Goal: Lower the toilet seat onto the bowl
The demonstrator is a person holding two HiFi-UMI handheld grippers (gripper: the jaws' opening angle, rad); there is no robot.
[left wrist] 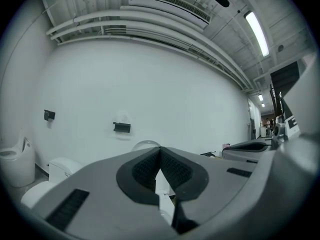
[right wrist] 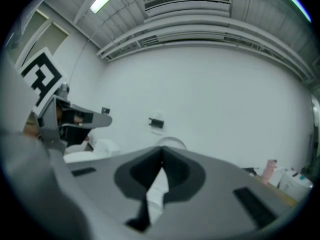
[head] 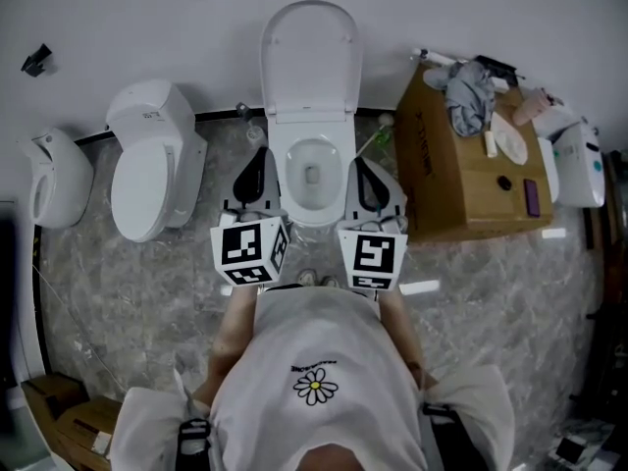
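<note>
While the person stands facing the toilet, the toilet seat [head: 310,52] is upright, leaning back against the white wall above the open bowl [head: 312,204]. From the head view I cannot separate the seat from the lid behind it. The bowl's rim is bare and its opening shows.

The left tool [head: 260,165] hangs just beside the bowl's left edge, and the right tool [head: 363,170] just beside its right edge, so the bowl lies between them. Both point toward the wall. Neither touches the seat, which is well apart from them, higher in the view.

Seen along its own jaws, the left tool [left wrist: 160,156] has its dark ribbed pads pressed together at the tips, with nothing between them. The right tool [right wrist: 161,156] is closed the same way and is equally empty. Over each pair of jaws the rounded top of the raised seat peeks out, below a small black bracket [left wrist: 121,127] on the wall.

A second toilet [head: 147,170] with its lid down stands to the left. On the right is a cardboard box [head: 461,180] with a grey cloth [head: 469,96] lying on top. The floor [head: 147,283] is grey marble.
</note>
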